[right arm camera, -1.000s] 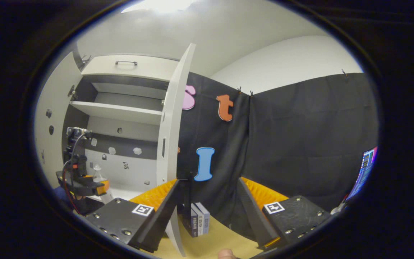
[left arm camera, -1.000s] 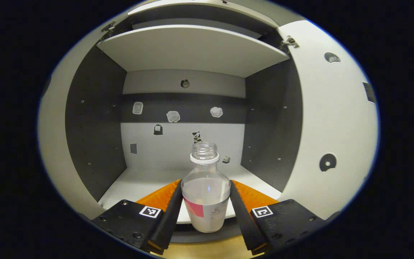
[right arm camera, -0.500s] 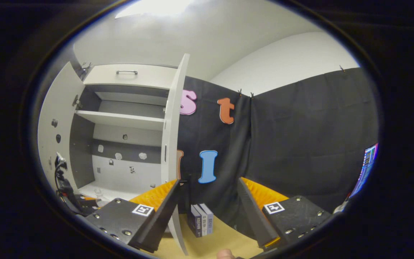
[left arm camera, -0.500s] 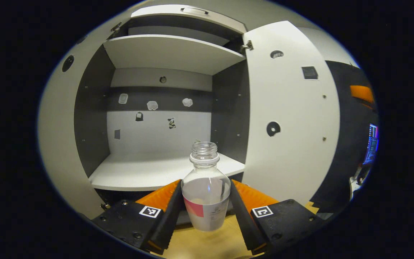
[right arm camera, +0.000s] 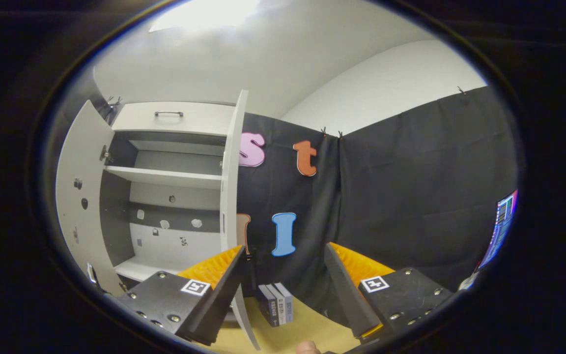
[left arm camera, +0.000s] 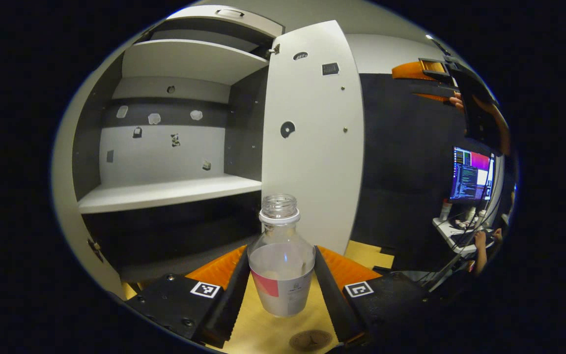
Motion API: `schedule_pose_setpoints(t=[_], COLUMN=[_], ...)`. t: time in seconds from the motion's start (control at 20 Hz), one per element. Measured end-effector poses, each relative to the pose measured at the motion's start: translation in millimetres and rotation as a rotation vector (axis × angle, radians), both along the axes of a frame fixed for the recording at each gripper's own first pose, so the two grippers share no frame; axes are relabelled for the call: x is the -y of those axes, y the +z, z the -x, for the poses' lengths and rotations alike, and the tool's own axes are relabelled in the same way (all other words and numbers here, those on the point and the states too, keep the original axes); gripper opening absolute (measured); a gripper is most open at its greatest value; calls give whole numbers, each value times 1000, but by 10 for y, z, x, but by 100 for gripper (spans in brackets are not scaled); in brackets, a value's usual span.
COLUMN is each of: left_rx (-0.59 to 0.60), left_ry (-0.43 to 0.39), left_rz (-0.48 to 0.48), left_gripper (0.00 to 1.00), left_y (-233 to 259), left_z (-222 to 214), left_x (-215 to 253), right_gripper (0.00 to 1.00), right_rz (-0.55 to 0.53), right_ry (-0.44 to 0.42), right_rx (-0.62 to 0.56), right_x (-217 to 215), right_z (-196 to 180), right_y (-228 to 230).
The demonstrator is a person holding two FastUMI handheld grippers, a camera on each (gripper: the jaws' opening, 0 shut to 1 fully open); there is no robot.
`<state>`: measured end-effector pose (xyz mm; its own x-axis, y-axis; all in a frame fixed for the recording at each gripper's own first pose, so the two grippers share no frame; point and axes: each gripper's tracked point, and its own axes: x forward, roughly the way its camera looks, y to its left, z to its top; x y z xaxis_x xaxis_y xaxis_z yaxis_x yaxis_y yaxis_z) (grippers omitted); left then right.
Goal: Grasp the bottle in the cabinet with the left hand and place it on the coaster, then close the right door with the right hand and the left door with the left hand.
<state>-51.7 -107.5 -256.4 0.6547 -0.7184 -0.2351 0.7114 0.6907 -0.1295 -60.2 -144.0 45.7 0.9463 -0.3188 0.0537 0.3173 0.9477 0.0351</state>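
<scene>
- The left gripper has its two fingers pressed against either side of the bottle, holding it upright and lifted above the wooden surface.
- The bottle is clear, uncapped and out of the cabinet, in front of the open right door.
- The coaster lies on the surface just below and slightly right of the bottle.
- The right gripper is wide open and holds nothing; books stand beyond it.
</scene>
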Motion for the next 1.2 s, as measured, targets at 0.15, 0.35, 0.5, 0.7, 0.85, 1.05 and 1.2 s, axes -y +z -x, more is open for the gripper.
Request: schedule_pose_setpoints(t=[0.15,0.35,0.5,0.7,0.85,1.05,1.2], left_rx=[-90,-194,-239,-260,-269,-277,-268], left_ry=[-16,-20,-23,-5,28,43,44], left_rz=[-2,-16,-42,-63,-58,-60,-57], left_gripper=[78,77,78,78,78,78,78], left_y=[-383,-838,-1137,-1353,-1477,-1563,-1562], left_z=[193,411,524,615,621,664,671], left_x=[-40,-81,-88,-94,-102,-87,-64], right_gripper=[95,95,92,95,93,95,95], right_rz=[-9,-2,13,17,24,40,45], right_ry=[-6,-7,-5,0,6,15,19], right_rx=[-1,-7,-9,-11,-18,-23,-30], right_x=[33,39,18,21,31,18,10], right_z=[59,127,132,122,118,102,78], right_y=[26,15,22,30,8,0,-18])
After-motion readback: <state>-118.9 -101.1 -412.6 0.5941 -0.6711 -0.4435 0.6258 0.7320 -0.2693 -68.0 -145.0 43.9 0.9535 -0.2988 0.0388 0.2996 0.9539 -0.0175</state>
